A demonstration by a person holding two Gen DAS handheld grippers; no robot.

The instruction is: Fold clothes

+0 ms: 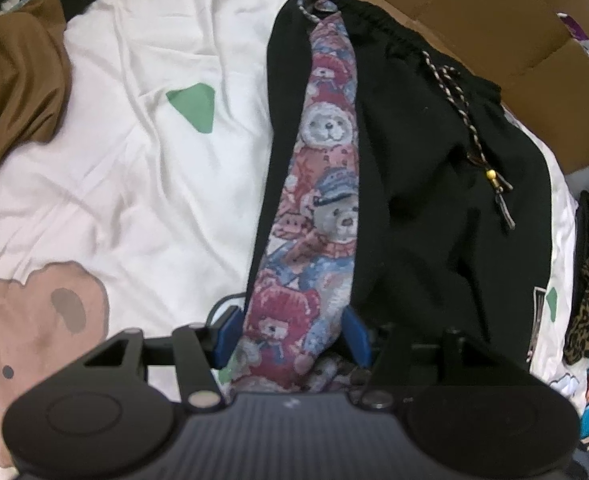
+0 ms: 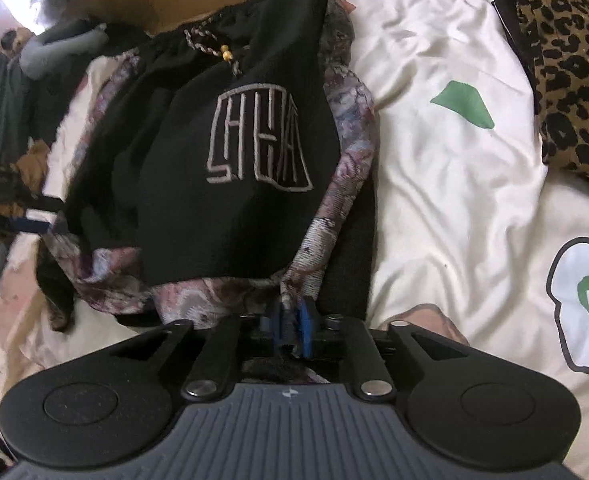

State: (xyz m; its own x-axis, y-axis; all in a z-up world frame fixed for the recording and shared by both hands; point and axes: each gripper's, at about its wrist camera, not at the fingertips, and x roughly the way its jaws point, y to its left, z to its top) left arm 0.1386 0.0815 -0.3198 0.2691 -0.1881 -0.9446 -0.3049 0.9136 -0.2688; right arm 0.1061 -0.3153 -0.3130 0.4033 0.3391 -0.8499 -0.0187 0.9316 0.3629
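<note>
The black drawstring shorts with a woven teddy-bear panel down the side [image 1: 414, 168] lie on the cream bedsheet printed with a brown bear and green shapes [image 1: 134, 184], waistband at the far end and hems near me. In my left claw [image 1: 290, 336] the blue pads stand a moderate way apart with the near end of the bear panel [image 1: 326, 168] bunched between them — I cannot tell whether they actually press it. My right claw [image 2: 292, 328] has its blue pads drawn nearly together, pinching a fold of the patterned hem [image 2: 310, 272]. From the right wrist view the shorts [image 2: 230, 184] show a grey outlined logo [image 2: 258, 140] on the black leg, with the braided drawstring and yellow beads [image 2: 226, 55] at the far waistband. To the far left in the left view a brown garment [image 1: 14, 80] lies crumpled on the sheet; a leopard-print fabric [image 2: 570, 64] sits at the far right — and brown cardboard boxes [image 1: 494, 20] stand beyond the shorts.
</note>
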